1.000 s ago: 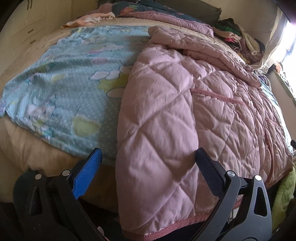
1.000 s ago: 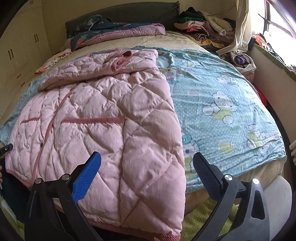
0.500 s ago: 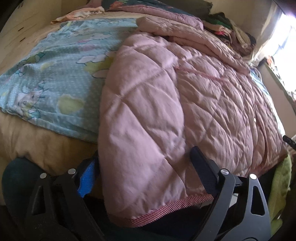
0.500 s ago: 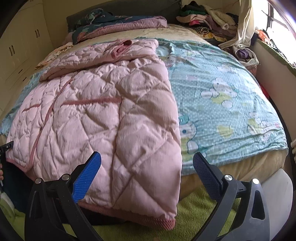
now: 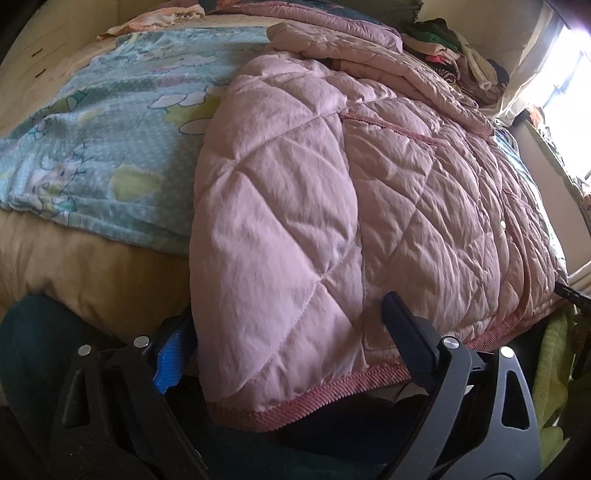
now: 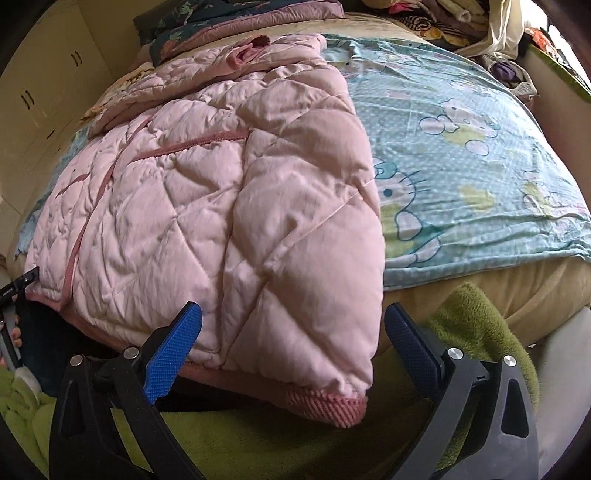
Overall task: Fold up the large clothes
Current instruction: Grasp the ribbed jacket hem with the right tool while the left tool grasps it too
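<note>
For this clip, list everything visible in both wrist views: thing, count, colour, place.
Quilted jacket: one, pink, spread on the bed, hem hanging over the near edge.
Bedsheet: one, light blue with cartoon print, under the jacket.
Mattress: one, beige, beneath the sheet.
Clothes pile: one, mixed colours, far corner by the window.
Folded bedding: dark and mauve, at the head of the bed.
Cabinets: cream, along the wall.
Green fabric: below the bed edge.
Left gripper: fingers open around the hem corner.
Right gripper: fingers open around the other corner.
</note>
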